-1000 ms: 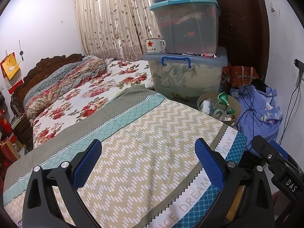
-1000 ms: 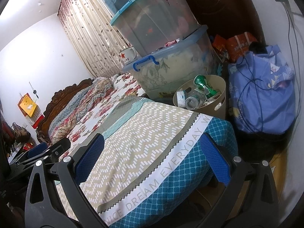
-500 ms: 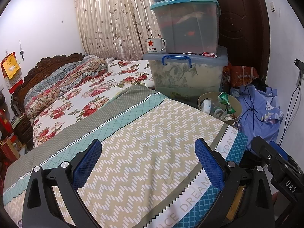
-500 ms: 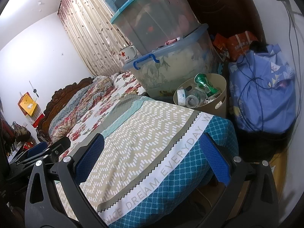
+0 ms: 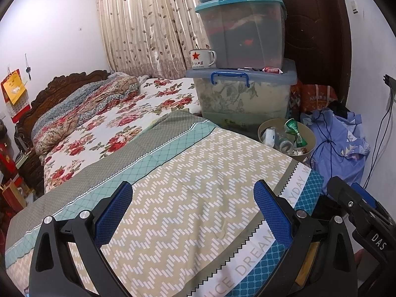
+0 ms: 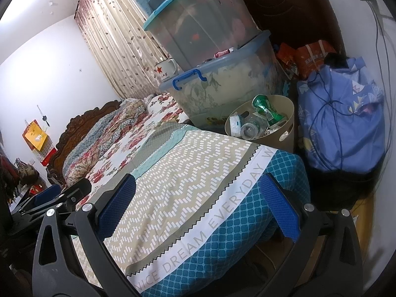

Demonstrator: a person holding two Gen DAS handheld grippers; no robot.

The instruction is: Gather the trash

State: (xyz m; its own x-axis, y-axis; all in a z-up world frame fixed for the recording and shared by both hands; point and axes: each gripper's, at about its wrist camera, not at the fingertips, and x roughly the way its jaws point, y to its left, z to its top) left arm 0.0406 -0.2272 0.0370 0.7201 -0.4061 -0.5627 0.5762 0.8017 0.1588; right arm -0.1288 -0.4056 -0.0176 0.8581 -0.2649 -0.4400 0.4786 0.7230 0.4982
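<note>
A beige trash bin (image 6: 284,123) stands on the floor beyond the bed's far corner; it also shows in the left wrist view (image 5: 310,136). It holds a crushed green can (image 6: 266,109), a clear plastic bottle (image 6: 250,128) and a white item (image 6: 234,123). My left gripper (image 5: 193,198) is open and empty, low over the zigzag-patterned bedspread (image 5: 198,185). My right gripper (image 6: 198,193) is open and empty over the bedspread's corner (image 6: 222,210). The right gripper appears at the right edge of the left wrist view (image 5: 356,205).
Stacked plastic storage boxes (image 5: 242,94) stand behind the bin, with an enamel mug (image 5: 201,58) on the lowest lid. A blue cloth bundle with cables (image 6: 341,123) lies right of the bin. A dark wooden door (image 5: 319,37) is behind. Folded quilts (image 5: 81,109) lie by the headboard.
Both views have shifted slightly; the bin sits a little lower and nearer in the frames. Both grippers stay open and empty.
</note>
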